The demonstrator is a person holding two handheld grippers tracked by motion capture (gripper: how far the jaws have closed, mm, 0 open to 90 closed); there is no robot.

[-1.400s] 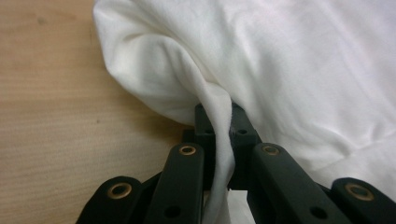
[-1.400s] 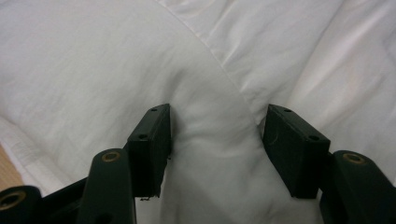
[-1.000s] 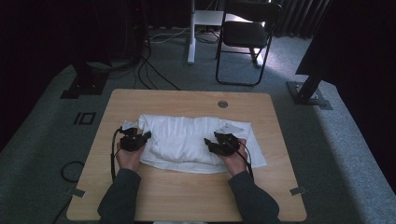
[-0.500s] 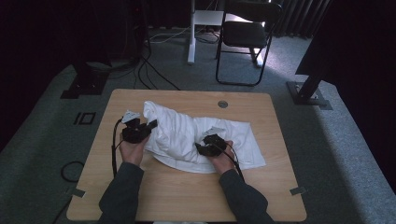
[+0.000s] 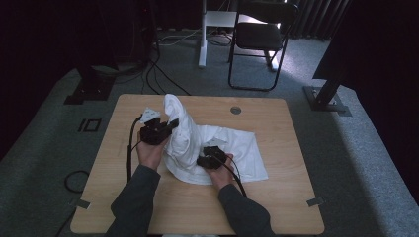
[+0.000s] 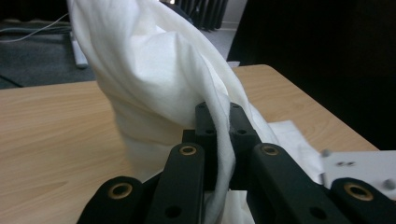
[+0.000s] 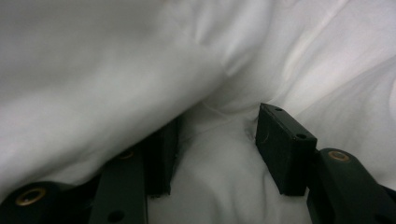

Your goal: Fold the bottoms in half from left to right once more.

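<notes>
A white cloth (image 5: 237,148) lies on the wooden table (image 5: 276,197), its left part pulled up into a tall peak. My left gripper (image 5: 170,124) is shut on that raised fold; in the left gripper view the jaws meet around the cloth (image 6: 154,70) at my left gripper (image 6: 219,125). My right gripper (image 5: 202,159) rests low on the cloth near its front middle. In the right gripper view my right gripper (image 7: 217,140) has its jaws standing apart, with bunched cloth (image 7: 116,70) lying between and over them.
A round grommet (image 5: 235,110) sits in the table's far side. Beyond the table stand a black chair (image 5: 262,34), a white desk leg (image 5: 202,34), floor cables (image 5: 153,74) and two black stand bases (image 5: 84,91) (image 5: 326,98).
My left gripper has lifted the cloth's left part up and forward into a peak. My right gripper has slid left toward the cloth's middle.
</notes>
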